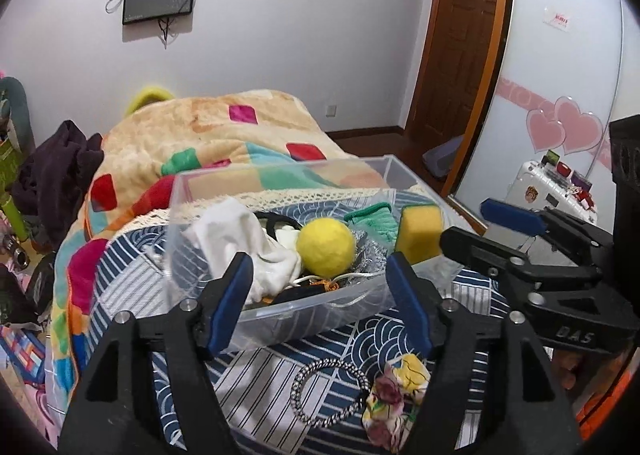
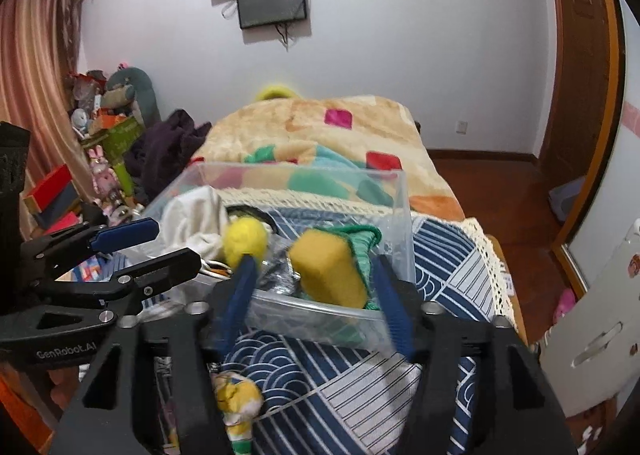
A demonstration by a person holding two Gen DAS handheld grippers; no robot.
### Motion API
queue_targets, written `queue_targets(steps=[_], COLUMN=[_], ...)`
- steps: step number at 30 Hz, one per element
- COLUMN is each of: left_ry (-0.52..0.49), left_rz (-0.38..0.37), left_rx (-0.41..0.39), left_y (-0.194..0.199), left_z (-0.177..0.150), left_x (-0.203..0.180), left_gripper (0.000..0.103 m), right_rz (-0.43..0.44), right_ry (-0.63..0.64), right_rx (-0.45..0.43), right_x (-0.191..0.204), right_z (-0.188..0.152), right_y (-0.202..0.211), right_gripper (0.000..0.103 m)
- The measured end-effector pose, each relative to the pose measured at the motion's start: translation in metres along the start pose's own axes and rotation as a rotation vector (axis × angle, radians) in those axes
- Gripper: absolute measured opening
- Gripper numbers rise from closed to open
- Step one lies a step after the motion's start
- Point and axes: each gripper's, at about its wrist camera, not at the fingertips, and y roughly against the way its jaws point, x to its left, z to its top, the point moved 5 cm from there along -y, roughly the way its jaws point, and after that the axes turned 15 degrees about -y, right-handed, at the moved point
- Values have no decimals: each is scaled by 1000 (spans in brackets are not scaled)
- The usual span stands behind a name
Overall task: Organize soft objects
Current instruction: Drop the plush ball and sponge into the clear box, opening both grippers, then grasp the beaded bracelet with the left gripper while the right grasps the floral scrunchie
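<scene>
Here, the left hand-held gripper (image 1: 320,295) hangs low over the bed, its blue-padded fingers (image 1: 232,295) spread wide with nothing between them, aimed at the near wall of a clear plastic bin (image 1: 280,319). The right hand-held gripper (image 2: 316,303) is likewise spread and empty, pointing at the same bin from the right; in the left wrist view its black frame juts in from the right edge, level and just beside the bin's corner.

Inside the bin lie soft things in a loose heap: a crumpled white cloth (image 1: 244,231) at the left, a fuzzy yellow ball (image 1: 326,245) in the middle, a yellow sponge block (image 1: 420,231) standing on end at the right, and a green knitted cloth (image 1: 372,219) behind it. Dark cords and silvery foil show beneath them.

In front of the bin, still on the bed, lie a beaded ring (image 1: 324,391) and a floral fabric scrunchie (image 1: 392,395), touching each other, between the left gripper's arms.

The bed cover (image 1: 260,379) is navy and white with wave and stripe patterns, edged in cream lace. Behind the bin a plush patchwork blanket (image 1: 208,135) is piled high, with dark clothing (image 1: 56,171) heaped at its left.
</scene>
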Motion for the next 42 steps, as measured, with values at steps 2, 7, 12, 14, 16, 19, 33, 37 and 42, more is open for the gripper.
queue_targets(steps=[2,7,12,14,16,19,33,37,42], left_ry=[-2,11,21,25,37,51,31,-2,-19], left_rz=[10,32,38,43,39,33,-53,-52,-59], left_rx=[-11,-7,42,64,90,130,217,211,188], left_y=[10,25,22,18,14,7,-22,-24,-18], left_z=[-1,-11,-33,-42,-54,-72,-97,-94,-94], left_x=[0,5,7,9,11,13,-3,-13,-15], left_gripper=[81,96,96,96,96,96,35,12,6], right_rz=[4,25,47,50,56,64,89,99,103], right_ry=[13,27,33,31,31,37,57,89,112], right_rx=[-37,-74,-30,3,40,95,273,265,244], right_x=[5,14,16,17,18,22,30,36,41], right_z=[2,0,-18,-28,-37,-52,-93,-95,-96], right_y=[9,21,14,7,-1,-13,-47,-43,-38], right_gripper=[72,84,84,84,84,84,65,32,17])
